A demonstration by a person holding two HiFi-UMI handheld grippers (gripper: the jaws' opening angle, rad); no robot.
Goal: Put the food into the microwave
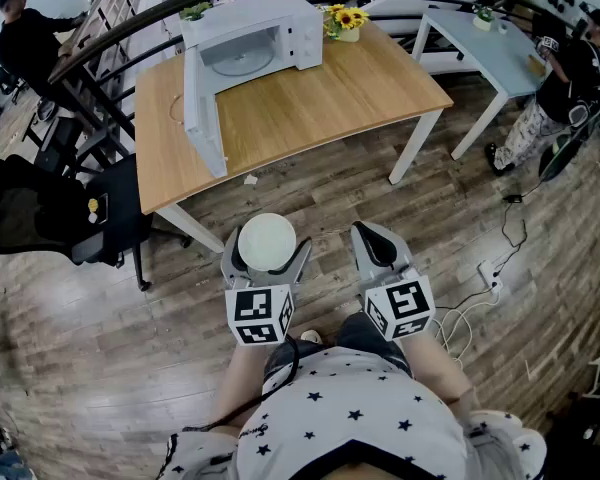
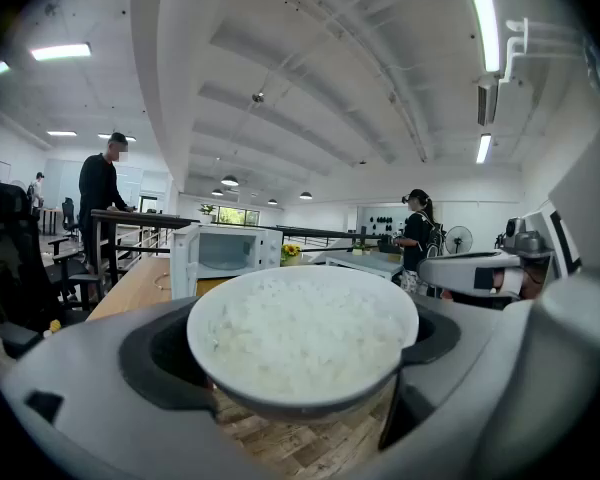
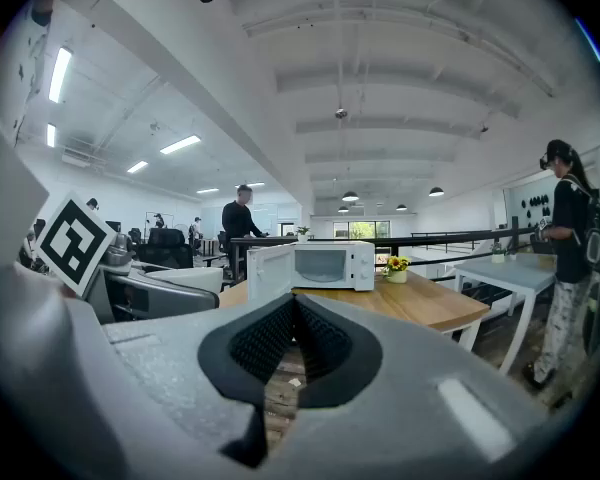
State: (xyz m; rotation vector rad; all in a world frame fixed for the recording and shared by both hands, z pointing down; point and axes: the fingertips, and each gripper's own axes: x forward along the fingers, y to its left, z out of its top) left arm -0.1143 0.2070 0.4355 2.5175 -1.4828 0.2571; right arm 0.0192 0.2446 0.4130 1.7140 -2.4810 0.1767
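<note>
At twelve o'clock, well beyond the left gripper [image 1: 267, 252] clasping the rice bowl [image 1: 267, 239], stood the open microwave [image 1: 270, 28]; right gripper [image 1: 376, 236] sat closed.

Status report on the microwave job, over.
Left gripper shut on bowl of rice. Right gripper shut, empty. Microwave on table, door open, nothing blocking.

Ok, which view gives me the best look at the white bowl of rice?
The left gripper view: the white bowl of rice fills it, clamped between the left gripper's jaws, grains visible. The head view shows its pale round top. The right gripper view misses it.
</note>
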